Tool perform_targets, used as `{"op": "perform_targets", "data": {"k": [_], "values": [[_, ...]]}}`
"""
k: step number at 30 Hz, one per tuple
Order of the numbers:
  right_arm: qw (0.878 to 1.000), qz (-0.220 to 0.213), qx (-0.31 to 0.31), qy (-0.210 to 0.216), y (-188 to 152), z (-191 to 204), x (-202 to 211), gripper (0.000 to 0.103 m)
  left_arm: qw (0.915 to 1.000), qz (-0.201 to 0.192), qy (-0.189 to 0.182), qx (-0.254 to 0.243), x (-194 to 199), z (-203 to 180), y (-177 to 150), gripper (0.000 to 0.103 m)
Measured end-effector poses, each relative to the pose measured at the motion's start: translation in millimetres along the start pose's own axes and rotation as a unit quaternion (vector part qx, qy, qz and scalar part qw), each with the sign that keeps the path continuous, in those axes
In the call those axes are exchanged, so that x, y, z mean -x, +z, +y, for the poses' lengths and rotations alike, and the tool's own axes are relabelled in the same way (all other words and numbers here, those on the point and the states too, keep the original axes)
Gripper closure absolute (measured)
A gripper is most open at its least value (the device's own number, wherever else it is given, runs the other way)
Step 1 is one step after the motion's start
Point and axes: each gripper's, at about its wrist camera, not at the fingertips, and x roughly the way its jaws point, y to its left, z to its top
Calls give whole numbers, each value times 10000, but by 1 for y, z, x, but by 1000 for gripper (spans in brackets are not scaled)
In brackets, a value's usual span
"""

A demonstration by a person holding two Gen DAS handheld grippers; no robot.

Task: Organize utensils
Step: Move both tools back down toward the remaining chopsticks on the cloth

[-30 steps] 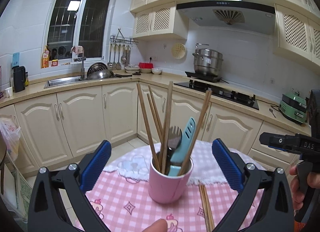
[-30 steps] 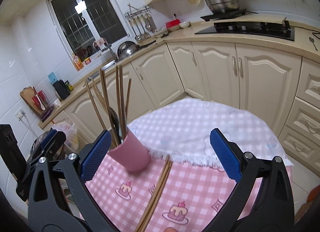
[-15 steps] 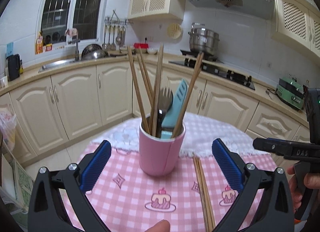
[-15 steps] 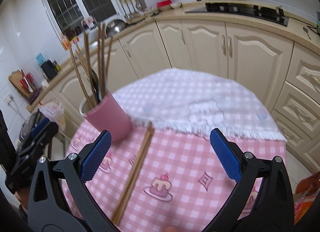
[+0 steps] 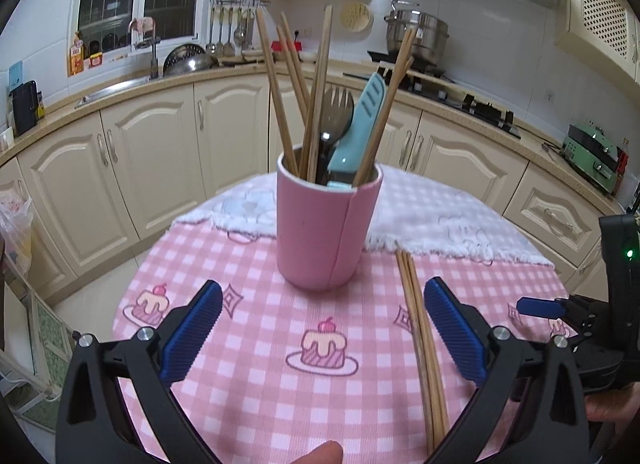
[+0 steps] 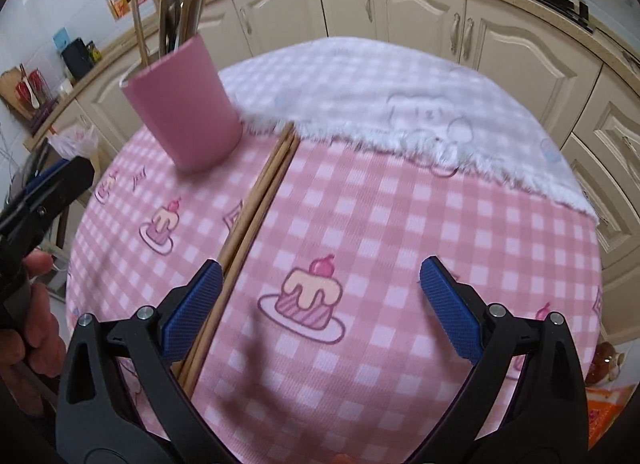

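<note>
Cream kitchen cabinets curve behind a round desk (image 5: pixel 256 404) draped in a pink checked cloth printed with cake slices, its far part white and fringed. On the cloth stands one pink cylindrical cup (image 5: pixel 328 228), upright, near the seam between the pink and white fabric. It holds six wooden chopsticks (image 5: pixel 318 92) leaning outward, one dark metal fork (image 5: pixel 335 112) with its tines up, and one pale blue plastic utensil (image 5: pixel 360 124) with a slotted flat end. Just beside the cup, flat on the cloth, lies a tight bundle of loose wooden chopsticks (image 6: pixel 256 208); they lie too close together to count, three or four. The left gripper (image 5: pixel 323 332) hovers low over the desk facing the cup, its blue ribbed fingers (image 5: pixel 192 336) spread wide and empty. The right gripper (image 6: pixel 320 304) is likewise spread apart and grasping nothing, its left-hand finger (image 6: pixel 192 312) just beside the near end of the loose chopsticks; contact cannot be told.
</note>
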Motion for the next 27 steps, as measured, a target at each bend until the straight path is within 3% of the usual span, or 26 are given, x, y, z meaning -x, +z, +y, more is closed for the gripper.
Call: {"op": "perform_targets", "data": {"k": [11, 27], "values": [[9979, 337, 436, -354, -8, 21, -24, 6, 9991, 406, 79, 48, -13, 8, -14, 4], [9931, 456, 856, -664, -4, 29, -33, 6, 9968, 801, -23, -43, -37, 4, -25, 4]]}}
